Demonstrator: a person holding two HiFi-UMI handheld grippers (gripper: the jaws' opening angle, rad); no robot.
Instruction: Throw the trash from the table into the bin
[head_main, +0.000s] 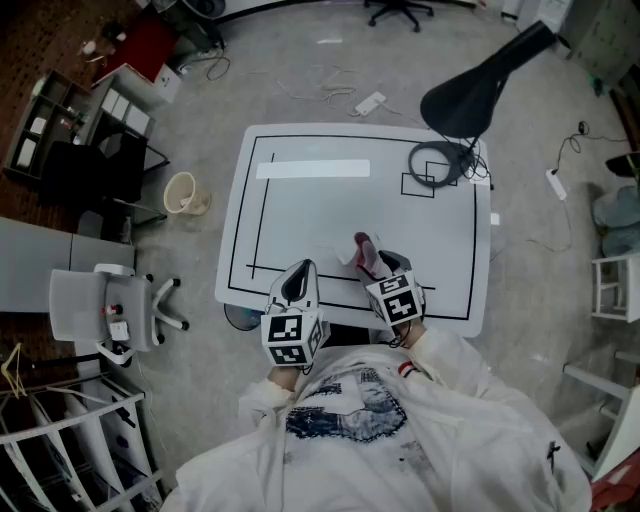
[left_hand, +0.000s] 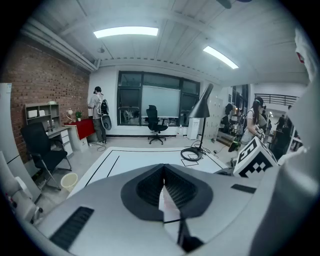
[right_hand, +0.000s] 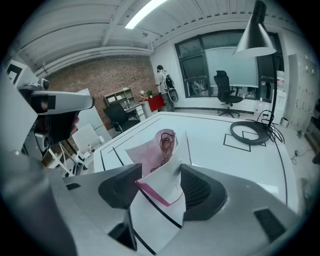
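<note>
A crumpled pink and white paper wrapper (head_main: 360, 246) stands upright at the near edge of the white table (head_main: 330, 215). My right gripper (head_main: 373, 264) is shut on it. In the right gripper view the wrapper (right_hand: 164, 147) fills the gap of the right gripper (right_hand: 160, 186), both pads pressing its folded lower part. My left gripper (head_main: 303, 267) hovers over the table's near edge, just left of the wrapper, shut and empty. In the left gripper view the left gripper (left_hand: 164, 191) shows its jaws meeting. The cream bin (head_main: 183, 193) stands on the floor left of the table, and the bin (left_hand: 69, 181) also shows in that view.
A black desk lamp (head_main: 472, 92) and a coiled cable (head_main: 432, 164) occupy the table's far right corner. A white strip (head_main: 312, 169) lies along the far edge. A grey chair (head_main: 112, 310) stands on the floor at left. A person (left_hand: 97, 114) stands by the far desk.
</note>
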